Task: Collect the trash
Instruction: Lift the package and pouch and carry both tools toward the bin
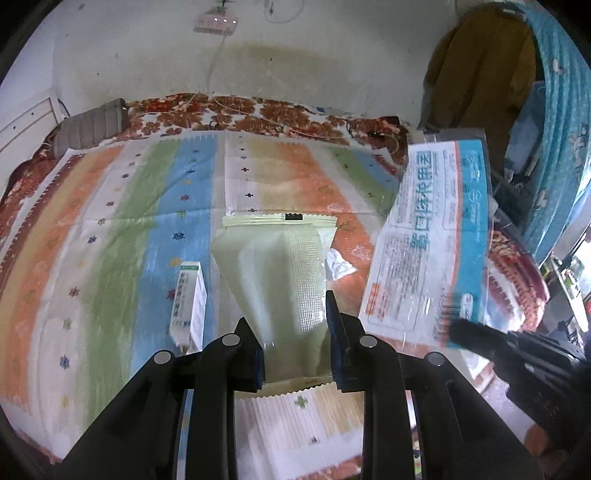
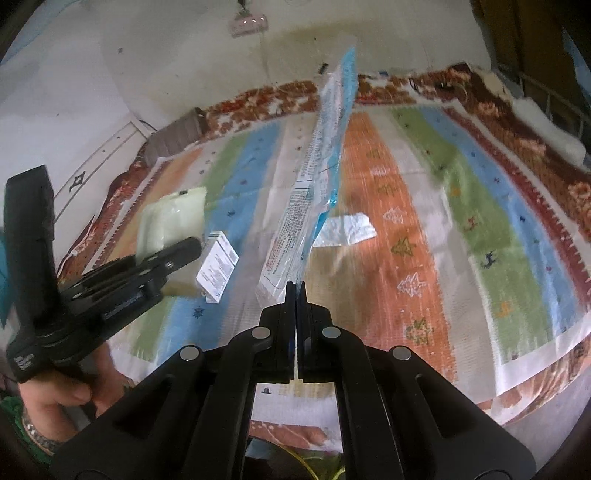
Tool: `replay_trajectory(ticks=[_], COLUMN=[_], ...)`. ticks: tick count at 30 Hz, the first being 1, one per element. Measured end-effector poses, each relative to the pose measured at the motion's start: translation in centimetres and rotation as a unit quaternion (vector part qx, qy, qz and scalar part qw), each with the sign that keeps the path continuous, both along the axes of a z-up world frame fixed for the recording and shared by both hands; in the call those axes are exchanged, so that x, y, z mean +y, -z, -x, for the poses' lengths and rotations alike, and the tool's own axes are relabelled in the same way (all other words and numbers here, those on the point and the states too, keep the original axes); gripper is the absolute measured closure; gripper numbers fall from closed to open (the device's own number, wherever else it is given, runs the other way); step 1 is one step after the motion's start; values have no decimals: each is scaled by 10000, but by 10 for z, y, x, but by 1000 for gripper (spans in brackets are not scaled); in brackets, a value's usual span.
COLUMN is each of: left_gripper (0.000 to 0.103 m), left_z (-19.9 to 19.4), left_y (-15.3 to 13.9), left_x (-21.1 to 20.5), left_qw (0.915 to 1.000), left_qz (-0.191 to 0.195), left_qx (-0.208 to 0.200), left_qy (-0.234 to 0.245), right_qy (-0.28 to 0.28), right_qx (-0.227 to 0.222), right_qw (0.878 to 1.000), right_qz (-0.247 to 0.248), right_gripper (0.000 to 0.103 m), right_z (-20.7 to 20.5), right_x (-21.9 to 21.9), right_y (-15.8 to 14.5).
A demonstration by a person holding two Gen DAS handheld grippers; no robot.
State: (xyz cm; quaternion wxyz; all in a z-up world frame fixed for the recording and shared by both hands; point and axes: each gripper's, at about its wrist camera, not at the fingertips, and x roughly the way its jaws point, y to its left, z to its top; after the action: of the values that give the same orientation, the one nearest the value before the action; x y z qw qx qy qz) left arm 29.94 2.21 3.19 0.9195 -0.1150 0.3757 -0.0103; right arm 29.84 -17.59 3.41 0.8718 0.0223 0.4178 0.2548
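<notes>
My left gripper (image 1: pixel 291 325) is shut on the lower part of a pale green sealed packet (image 1: pixel 273 273), which it holds up above the striped blanket (image 1: pixel 122 221). My right gripper (image 2: pixel 296 291) is shut on the edge of a flat blue-and-white plastic package (image 2: pixel 321 177), which stands on edge in front of it. The same package (image 1: pixel 428 240) appears at the right of the left wrist view. A small white-and-green box (image 1: pixel 192 306) and a crumpled silvery wrapper (image 2: pixel 347 230) lie on the blanket. A hand (image 2: pixel 62 398) holds the left gripper (image 2: pixel 184 247).
The blanket covers a bed with a red floral spread (image 1: pixel 258 110) against a stained wall. A grey pillow (image 1: pixel 92 125) lies at the far left. A power strip (image 1: pixel 216 23) hangs on the wall. Brown clothing (image 1: pixel 480 66) and blue fabric (image 1: pixel 561 129) hang at the right.
</notes>
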Motion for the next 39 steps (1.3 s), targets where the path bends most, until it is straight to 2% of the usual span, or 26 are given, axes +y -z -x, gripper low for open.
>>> replay_trajectory(ticks=[6, 11, 22, 29, 39], left_gripper=[79, 79, 79, 78, 78], left_z=[26, 50, 114, 157, 195], left_y=[-17, -31, -40, -38, -22], left_x=[1, -7, -3, -19, -18], left_qw=[9996, 9990, 9972, 9972, 9970], left_qz=[279, 329, 591, 330, 581], left_qx=[-68, -253, -398, -481, -325], left_qy=[21, 176, 207, 470, 403], right_qy=[-200, -381, -818, -896, -1173], right_qx=[-93, -459, -919, -1263, -1027], right_qw=[9997, 9982, 9924, 9878, 9878], right_qz=[-123, -58, -62, -174, -69], right_gripper=[103, 103, 103, 103, 103], right_z=[30, 62, 118, 156, 196], right_x=[-8, -10, -11, -17, -23], right_y=[-9, -19, -26, -31, -11])
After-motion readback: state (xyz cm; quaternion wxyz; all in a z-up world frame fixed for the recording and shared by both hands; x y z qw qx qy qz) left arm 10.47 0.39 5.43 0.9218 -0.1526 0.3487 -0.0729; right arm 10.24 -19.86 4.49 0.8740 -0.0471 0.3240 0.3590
